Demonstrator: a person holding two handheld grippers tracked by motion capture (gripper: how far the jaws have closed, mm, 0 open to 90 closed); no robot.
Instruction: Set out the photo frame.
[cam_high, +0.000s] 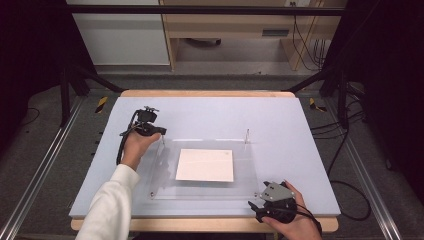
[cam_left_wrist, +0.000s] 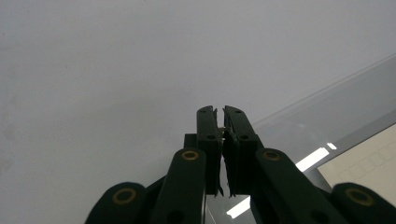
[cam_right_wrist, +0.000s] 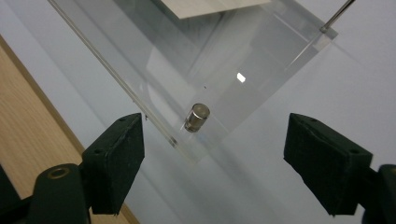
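At the centre of the high view, a clear acrylic plate (cam_high: 245, 172) lay on the pale blue surface (cam_high: 280, 120), with a white sheet (cam_high: 205, 165) under it. The left gripper (cam_high: 161, 133) met its upper left corner; the right gripper (cam_high: 256, 206) sat at the lower right.

Low in the left gripper view, its jaws were pressed shut.

Midframe in the right gripper view, wide-apart jaws flanked a small metal peg (cam_right_wrist: 196, 117) at the plate's corner, untouched.
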